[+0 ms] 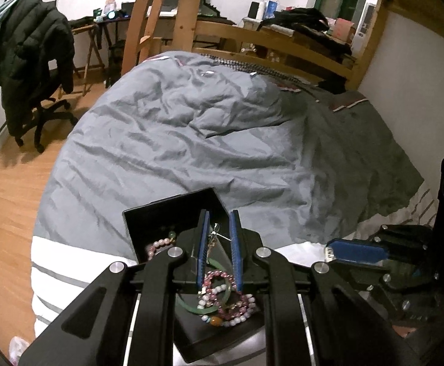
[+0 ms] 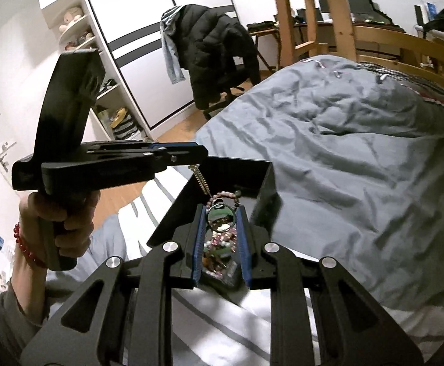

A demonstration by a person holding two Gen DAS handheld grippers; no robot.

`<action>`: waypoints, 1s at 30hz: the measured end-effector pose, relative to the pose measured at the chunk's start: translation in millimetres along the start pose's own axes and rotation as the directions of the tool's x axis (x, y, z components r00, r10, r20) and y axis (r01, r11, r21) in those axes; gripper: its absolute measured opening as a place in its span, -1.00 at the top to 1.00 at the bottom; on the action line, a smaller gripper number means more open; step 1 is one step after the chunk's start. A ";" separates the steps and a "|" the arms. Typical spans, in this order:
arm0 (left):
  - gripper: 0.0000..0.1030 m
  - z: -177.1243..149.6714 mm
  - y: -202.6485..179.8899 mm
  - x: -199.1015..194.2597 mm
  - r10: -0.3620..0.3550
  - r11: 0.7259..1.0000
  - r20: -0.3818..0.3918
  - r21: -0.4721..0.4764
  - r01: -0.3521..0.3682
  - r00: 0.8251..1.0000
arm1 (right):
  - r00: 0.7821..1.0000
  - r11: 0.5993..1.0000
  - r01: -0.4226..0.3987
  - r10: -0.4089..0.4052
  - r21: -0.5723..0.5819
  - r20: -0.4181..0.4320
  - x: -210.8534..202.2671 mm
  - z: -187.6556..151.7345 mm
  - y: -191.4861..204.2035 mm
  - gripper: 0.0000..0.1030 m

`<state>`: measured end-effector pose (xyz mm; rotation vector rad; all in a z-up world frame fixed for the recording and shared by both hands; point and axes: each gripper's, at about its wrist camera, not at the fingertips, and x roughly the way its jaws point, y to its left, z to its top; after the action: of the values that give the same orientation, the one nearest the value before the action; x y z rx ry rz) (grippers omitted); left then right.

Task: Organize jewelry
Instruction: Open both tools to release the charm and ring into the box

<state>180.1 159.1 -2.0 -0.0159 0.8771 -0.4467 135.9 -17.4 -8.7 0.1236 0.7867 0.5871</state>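
Observation:
A black open jewelry box (image 1: 148, 213) sits on the bed's near edge; it also shows in the right wrist view (image 2: 237, 170). It holds pink bead bracelets (image 1: 158, 244), and a tangle of pink and white bead bracelets with a green bangle (image 1: 222, 302) lies on a black tray below my left gripper. My left gripper (image 1: 219, 228) is over the box, jaws a little apart, with a gold chain (image 2: 200, 180) hanging from it. My right gripper (image 2: 220, 222) holds a small round mirror charm (image 2: 221, 218) between its blue pads (image 2: 199, 244), above the box.
A grey rumpled duvet (image 1: 222, 128) covers the bed, with a striped white sheet (image 1: 66, 262) at the near edge. A desk chair with a black jacket (image 1: 33, 70) stands on the wooden floor at left. A wooden ladder (image 1: 161, 15) and bed rail stand behind.

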 end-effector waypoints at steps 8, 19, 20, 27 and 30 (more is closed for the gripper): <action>0.74 -3.8 16.3 9.2 0.025 0.999 -0.044 -0.040 -0.027 0.999 | 0.999 1.000 -0.003 0.002 -0.024 -0.049 34.8 -3.9 9.8 0.59; 0.74 -9.7 28.6 27.8 0.070 0.993 -0.123 -0.083 -0.081 0.990 | 0.995 0.999 0.017 -0.020 -0.040 -0.099 62.8 -12.4 9.8 0.59; 0.74 -9.6 27.9 28.3 0.066 0.994 -0.124 -0.083 -0.077 0.990 | 0.995 0.999 0.016 -0.019 -0.039 -0.102 64.7 -13.0 9.5 0.59; 0.74 -10.6 27.9 33.2 0.089 0.992 -0.140 -0.081 -0.101 0.986 | 0.992 0.999 0.016 -0.020 -0.038 -0.121 74.9 -19.9 7.6 0.59; 0.74 -10.5 28.7 33.4 0.090 0.991 -0.139 -0.087 -0.103 0.986 | 0.993 1.000 0.008 -0.011 -0.030 -0.115 75.9 -20.8 7.2 0.59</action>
<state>201.4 174.1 -39.0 -0.0297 1.0269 -0.3177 160.4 27.4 -69.0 0.0592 0.8900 0.6007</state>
